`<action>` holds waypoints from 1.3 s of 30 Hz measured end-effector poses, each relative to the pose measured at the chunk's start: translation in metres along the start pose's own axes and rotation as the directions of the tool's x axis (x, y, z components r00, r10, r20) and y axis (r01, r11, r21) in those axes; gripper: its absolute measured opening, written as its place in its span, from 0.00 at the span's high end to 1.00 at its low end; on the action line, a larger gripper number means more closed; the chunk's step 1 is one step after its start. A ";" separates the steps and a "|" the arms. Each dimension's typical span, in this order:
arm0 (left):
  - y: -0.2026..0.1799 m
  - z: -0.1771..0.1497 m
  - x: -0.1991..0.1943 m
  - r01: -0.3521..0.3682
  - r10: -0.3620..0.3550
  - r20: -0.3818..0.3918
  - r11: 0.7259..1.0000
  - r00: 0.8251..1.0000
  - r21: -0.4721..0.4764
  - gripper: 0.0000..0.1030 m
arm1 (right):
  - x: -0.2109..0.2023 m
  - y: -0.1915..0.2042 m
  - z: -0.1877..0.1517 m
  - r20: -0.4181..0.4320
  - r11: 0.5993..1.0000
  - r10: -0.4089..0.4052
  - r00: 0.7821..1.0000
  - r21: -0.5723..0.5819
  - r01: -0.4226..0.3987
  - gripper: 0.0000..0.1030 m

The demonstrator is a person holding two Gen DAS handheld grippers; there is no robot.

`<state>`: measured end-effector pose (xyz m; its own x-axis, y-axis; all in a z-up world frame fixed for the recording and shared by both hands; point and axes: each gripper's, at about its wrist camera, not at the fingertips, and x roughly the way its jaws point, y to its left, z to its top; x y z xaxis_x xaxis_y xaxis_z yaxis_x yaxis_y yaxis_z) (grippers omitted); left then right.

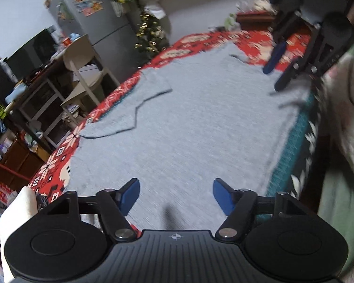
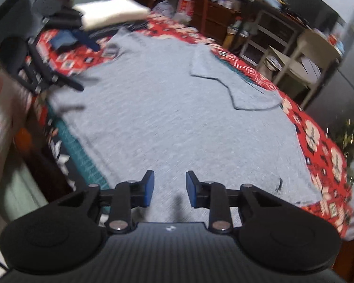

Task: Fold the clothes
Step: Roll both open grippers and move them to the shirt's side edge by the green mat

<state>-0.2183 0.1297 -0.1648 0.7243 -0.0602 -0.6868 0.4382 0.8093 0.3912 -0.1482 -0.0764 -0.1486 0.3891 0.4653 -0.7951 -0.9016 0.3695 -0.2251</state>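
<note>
Both tongs gape above grey shirt (image 2: pixel 177 108) (one sleeve folded in).

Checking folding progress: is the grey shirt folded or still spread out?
Mostly spread: the grey shirt lies flat on the red cloth, only one sleeve folded inward.

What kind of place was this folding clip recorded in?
Most likely a lived-in home, a combined kitchen and living area. A refrigerator covered in stickers, a decorated Christmas tree and cluttered shelves surround the festive red tablecloth where the grey T-shirt lies.
</note>
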 end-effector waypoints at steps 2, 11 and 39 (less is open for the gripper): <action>-0.009 -0.003 -0.002 0.037 -0.036 -0.005 0.998 0.999 0.043 0.43 | 0.001 0.011 -0.001 -0.025 0.998 0.011 1.000 -0.057 -0.013 0.70; -0.036 -0.009 -0.005 0.086 -0.083 -0.022 0.983 0.996 0.164 0.49 | 0.001 0.051 -0.021 -0.072 0.967 -0.017 0.997 -0.256 -0.002 0.70; -0.084 -0.009 0.005 -0.072 0.066 0.031 0.874 0.997 0.480 0.54 | 0.020 0.069 -0.016 -0.055 0.935 -0.088 0.995 -0.350 0.063 0.70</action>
<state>-0.2565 0.0671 -0.2063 0.7675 -0.0248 -0.6406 0.5863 0.4313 0.6857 -0.2060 -0.0550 -0.1891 0.4559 0.3857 -0.8021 -0.8842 0.0935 -0.4576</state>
